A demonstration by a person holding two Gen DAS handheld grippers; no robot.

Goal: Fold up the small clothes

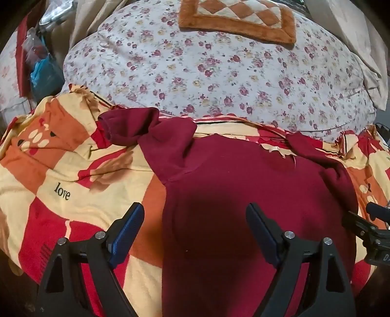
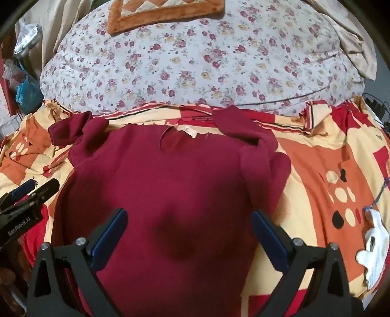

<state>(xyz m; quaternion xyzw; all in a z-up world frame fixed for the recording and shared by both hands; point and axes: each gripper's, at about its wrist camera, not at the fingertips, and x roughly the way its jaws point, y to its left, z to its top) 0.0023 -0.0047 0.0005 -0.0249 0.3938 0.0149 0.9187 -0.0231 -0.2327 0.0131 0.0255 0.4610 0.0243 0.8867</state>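
A dark red long-sleeved top (image 1: 238, 185) (image 2: 165, 180) lies flat on a patterned blanket, neckline with a pale label (image 2: 187, 131) at the far end. Its sleeves are bunched near the shoulders, one at the left (image 1: 136, 126) and one at the right (image 2: 246, 136). My left gripper (image 1: 195, 217) hovers open over the top's left edge, nothing between its blue pads. Over the middle of the top my right gripper (image 2: 189, 219) is open and empty too. Each gripper shows at the side of the other's view (image 1: 373, 226) (image 2: 29, 192).
The blanket (image 1: 61, 175) is red, orange and cream with the word "love". A floral quilt (image 1: 207, 70) bulges behind it, with an orange checked cushion (image 1: 238, 19) on top. A white cloth item (image 2: 373, 246) lies on the blanket at the right. Clutter stands at the far left (image 1: 36, 61).
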